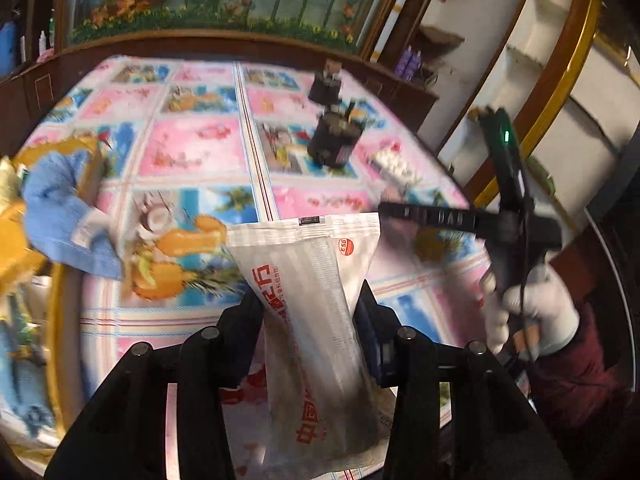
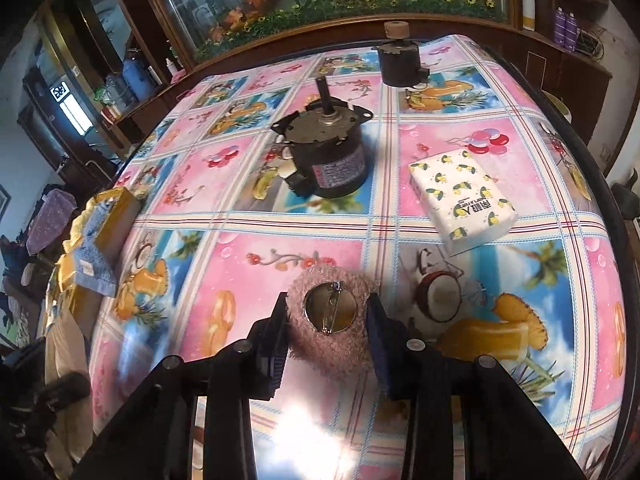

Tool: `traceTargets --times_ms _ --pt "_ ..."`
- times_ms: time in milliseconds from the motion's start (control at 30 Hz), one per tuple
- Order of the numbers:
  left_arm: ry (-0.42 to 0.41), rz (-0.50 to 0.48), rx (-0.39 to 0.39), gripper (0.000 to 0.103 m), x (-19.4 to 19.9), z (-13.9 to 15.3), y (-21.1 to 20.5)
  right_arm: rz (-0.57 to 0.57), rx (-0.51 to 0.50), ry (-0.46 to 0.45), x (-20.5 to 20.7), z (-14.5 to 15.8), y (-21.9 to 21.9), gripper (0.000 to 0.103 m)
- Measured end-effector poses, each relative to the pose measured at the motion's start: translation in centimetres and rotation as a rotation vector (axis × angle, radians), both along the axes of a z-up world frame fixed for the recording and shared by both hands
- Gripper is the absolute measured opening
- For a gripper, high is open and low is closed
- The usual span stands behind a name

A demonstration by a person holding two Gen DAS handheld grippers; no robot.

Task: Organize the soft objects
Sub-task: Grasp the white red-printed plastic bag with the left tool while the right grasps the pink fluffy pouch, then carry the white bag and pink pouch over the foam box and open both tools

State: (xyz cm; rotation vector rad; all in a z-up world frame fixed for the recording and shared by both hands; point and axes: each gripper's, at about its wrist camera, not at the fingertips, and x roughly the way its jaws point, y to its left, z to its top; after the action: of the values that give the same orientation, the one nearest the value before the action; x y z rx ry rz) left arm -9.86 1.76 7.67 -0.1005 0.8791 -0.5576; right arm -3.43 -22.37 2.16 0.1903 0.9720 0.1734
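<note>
In the left wrist view, the left gripper [image 1: 310,316] is clamped on a white plastic packet [image 1: 312,300] with red lettering; the packet stands up between the two black fingers [image 1: 246,320] and flares wider toward its sealed top edge, above the table [image 1: 192,152] with its pink and blue patterned cloth. At about 3 o'clock a white-gloved hand [image 1: 536,312] grips the handle of the right gripper [image 1: 432,216], seen from the side. At 9 o'clock a blue towel [image 1: 60,216] hangs out of a yellow box [image 1: 86,152] at the table's edge.

In the right wrist view, the right gripper [image 2: 328,320] has its jaws closed against the sides of a fuzzy pink brooch [image 2: 328,332], its round metal back and pin facing up. At 2 o'clock a white tissue pack [image 2: 462,196] printed with lemons lies flat on the cloth. Farther off, near 12 o'clock, a dark motor [image 2: 326,156] stands with its shaft upright, and beyond it, at 1 o'clock, a smaller motor [image 2: 400,60] stands near the far edge.
</note>
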Motion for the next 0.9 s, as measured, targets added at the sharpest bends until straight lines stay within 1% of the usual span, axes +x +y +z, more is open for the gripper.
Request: traceTargets --times_ms 167,333,400,467,567,633,700,767,900 --pt "-0.082 0.074 -0.066 0.042 -0.7 3.5 4.0 0.056 0.031 -0.055 -1.9 2.6 2.5 0.037" --pt "-0.139 0.194 -0.107 0.042 -1.1 6.2 10.4 0.145 0.051 -0.104 -2.7 5.4 6.5 0.037" --pt "-0.162 0.258 -0.104 0.042 -1.1 7.1 13.5 0.184 0.06 -0.124 -2.8 6.6 8.3 0.037" --pt "-0.176 0.321 -0.08 0.042 -0.6 7.7 16.4 0.235 0.072 -0.143 -2.9 7.8 10.5 0.037" --pt "-0.173 0.393 -0.053 0.042 0.8 7.8 20.1 0.326 0.096 -0.16 -2.7 9.1 14.5 0.037" --pt "-0.151 0.433 -0.041 0.042 2.3 7.3 22.1 0.384 0.116 -0.155 -2.4 9.5 17.1 0.037" --pt "-0.121 0.45 -0.044 0.042 4.2 6.6 23.6 0.434 0.126 -0.144 -2.0 9.5 19.8 0.037" --pt "-0.095 0.476 -0.023 0.042 6.1 5.7 24.6 0.482 0.125 -0.131 -1.6 9.2 22.7 0.037" --pt "-0.05 0.475 0.036 0.042 9.1 3.8 25.4 0.556 0.106 -0.102 -1.1 8.0 27.1 0.037"
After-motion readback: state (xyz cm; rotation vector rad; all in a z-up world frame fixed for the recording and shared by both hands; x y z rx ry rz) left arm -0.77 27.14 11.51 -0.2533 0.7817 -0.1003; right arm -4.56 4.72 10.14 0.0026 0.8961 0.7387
